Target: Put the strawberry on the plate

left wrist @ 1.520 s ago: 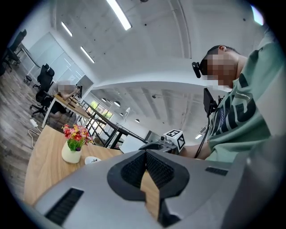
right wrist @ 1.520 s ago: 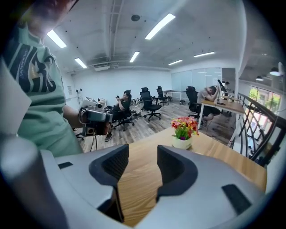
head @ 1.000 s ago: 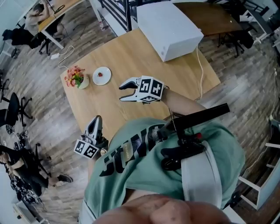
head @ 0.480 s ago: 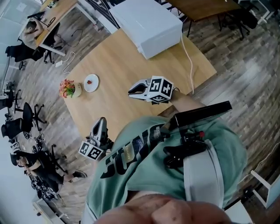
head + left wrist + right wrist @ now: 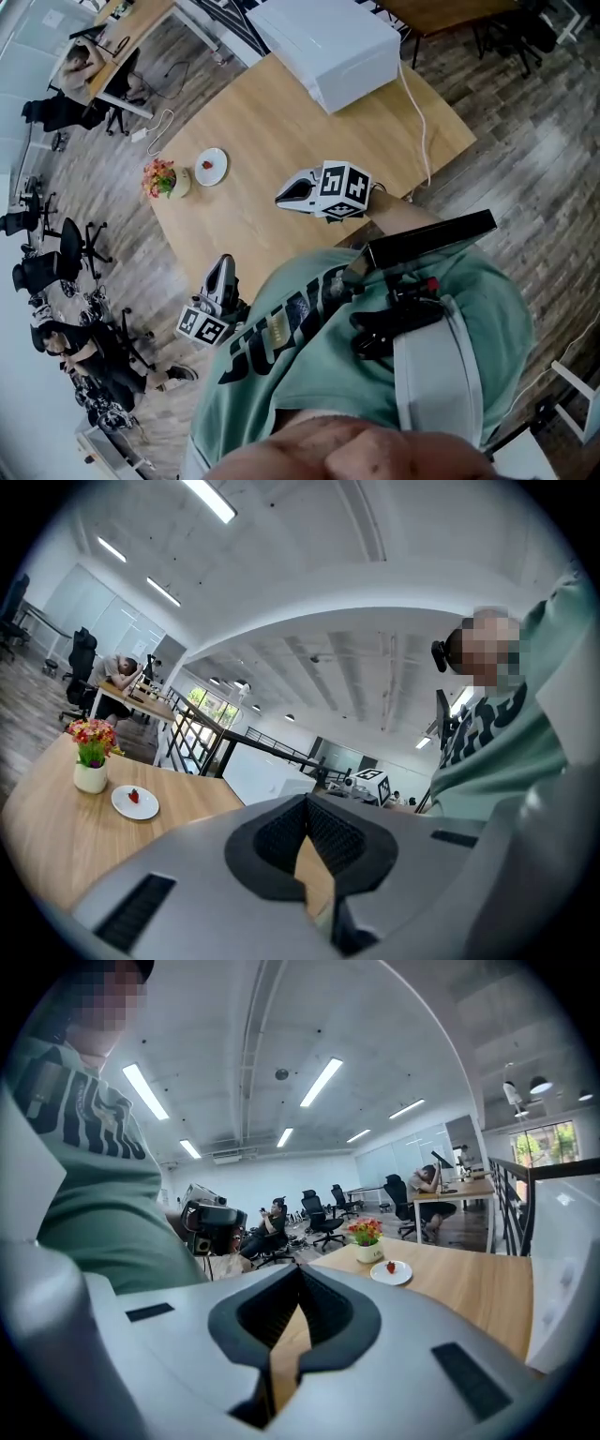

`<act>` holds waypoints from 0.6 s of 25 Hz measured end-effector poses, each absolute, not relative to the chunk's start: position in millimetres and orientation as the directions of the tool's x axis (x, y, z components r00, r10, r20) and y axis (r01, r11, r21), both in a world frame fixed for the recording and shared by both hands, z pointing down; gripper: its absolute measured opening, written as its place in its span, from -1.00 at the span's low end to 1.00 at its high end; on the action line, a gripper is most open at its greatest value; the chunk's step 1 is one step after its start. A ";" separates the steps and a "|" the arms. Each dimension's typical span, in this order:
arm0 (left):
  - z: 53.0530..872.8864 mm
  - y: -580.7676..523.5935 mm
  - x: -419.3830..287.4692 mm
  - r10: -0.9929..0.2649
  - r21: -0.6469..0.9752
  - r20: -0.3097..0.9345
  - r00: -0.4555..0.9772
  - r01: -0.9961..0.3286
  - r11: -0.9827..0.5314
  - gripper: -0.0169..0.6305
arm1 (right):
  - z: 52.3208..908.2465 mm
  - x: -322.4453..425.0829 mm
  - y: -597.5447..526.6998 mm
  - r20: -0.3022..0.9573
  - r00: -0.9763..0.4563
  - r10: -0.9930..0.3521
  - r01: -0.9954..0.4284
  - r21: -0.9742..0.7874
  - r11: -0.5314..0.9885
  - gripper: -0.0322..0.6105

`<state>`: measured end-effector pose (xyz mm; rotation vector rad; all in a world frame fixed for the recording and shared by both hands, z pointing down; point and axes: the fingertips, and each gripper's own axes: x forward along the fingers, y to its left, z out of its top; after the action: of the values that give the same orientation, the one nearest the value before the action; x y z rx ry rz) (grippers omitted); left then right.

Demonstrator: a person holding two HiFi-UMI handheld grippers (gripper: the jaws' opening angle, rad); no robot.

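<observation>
A small red strawberry (image 5: 207, 165) lies on a white plate (image 5: 217, 174) near the far left corner of the wooden table (image 5: 309, 141). It also shows in the left gripper view as the strawberry (image 5: 133, 796) on the plate (image 5: 145, 809), and in the right gripper view as the strawberry (image 5: 391, 1267) on the plate (image 5: 401, 1278). My right gripper (image 5: 279, 198) hovers over the table's middle, shut and empty, well short of the plate. My left gripper (image 5: 223, 262) hangs by the table's near edge, jaws together, nothing between them.
A pot of flowers (image 5: 165, 177) stands just left of the plate. A big white box (image 5: 328, 42) sits at the table's far end, with a white cable (image 5: 419, 122) trailing along the right side. Office chairs (image 5: 56, 253) and a person stand on the floor to the left.
The right gripper's jaws stood wide apart a second ago and have closed. Both grippers stay in about the same place; the head view has shifted a little.
</observation>
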<state>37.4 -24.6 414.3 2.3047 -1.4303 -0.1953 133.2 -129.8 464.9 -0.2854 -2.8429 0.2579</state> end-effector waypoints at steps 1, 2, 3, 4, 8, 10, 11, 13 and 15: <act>415.3 -14.4 27.1 -0.882 0.423 0.086 0.463 -0.819 -0.388 -0.94 | 464.1 125.8 -121.9 0.261 -0.943 0.208 0.161 -0.193 0.968 -0.87; 416.3 -2.9 15.5 -0.882 0.423 0.075 0.466 -0.816 -0.395 -0.94 | 462.9 117.0 -112.8 0.272 -0.942 0.197 0.150 -0.183 0.972 -0.87; 417.3 9.8 3.1 -0.880 0.419 0.065 0.470 -0.814 -0.403 -0.94 | 461.2 107.2 -102.7 0.283 -0.942 0.183 0.139 -0.172 0.975 -0.87; 418.4 23.6 -9.4 -0.878 0.412 0.058 0.475 -0.813 -0.412 -0.94 | 459.4 96.8 -91.5 0.292 -0.942 0.168 0.124 -0.161 0.979 -0.87; 426.7 92.5 -61.8 -0.872 0.379 0.051 0.487 -0.817 -0.434 -0.94 | 453.2 55.2 -28.8 0.291 -0.950 0.115 0.064 -0.181 0.981 -0.87; 430.1 125.7 -92.7 -0.867 0.363 0.048 0.496 -0.817 -0.447 -0.94 | 448.4 29.9 5.2 0.287 -0.952 0.111 0.055 -0.196 0.979 -0.87; 431.8 137.5 -108.2 -0.865 0.359 0.043 0.500 -0.816 -0.454 -0.94 | 445.5 16.9 17.3 0.299 -0.948 0.107 0.050 -0.191 0.980 -0.87; 435.6 154.3 -135.2 -0.864 0.370 0.027 0.503 -0.808 -0.459 -0.94 | 438.6 -5.1 35.5 0.343 -0.934 0.097 0.041 -0.167 0.985 -0.87; 435.2 166.3 -154.6 -0.866 0.393 0.002 0.499 -0.797 -0.458 -0.94 | 428.8 -20.9 49.4 0.374 -0.923 0.091 0.043 -0.134 0.990 -0.87</act>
<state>-154.6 166.3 435.2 2.4045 -1.3902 -0.2817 -20.9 49.4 428.8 -0.0961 -2.7451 0.1730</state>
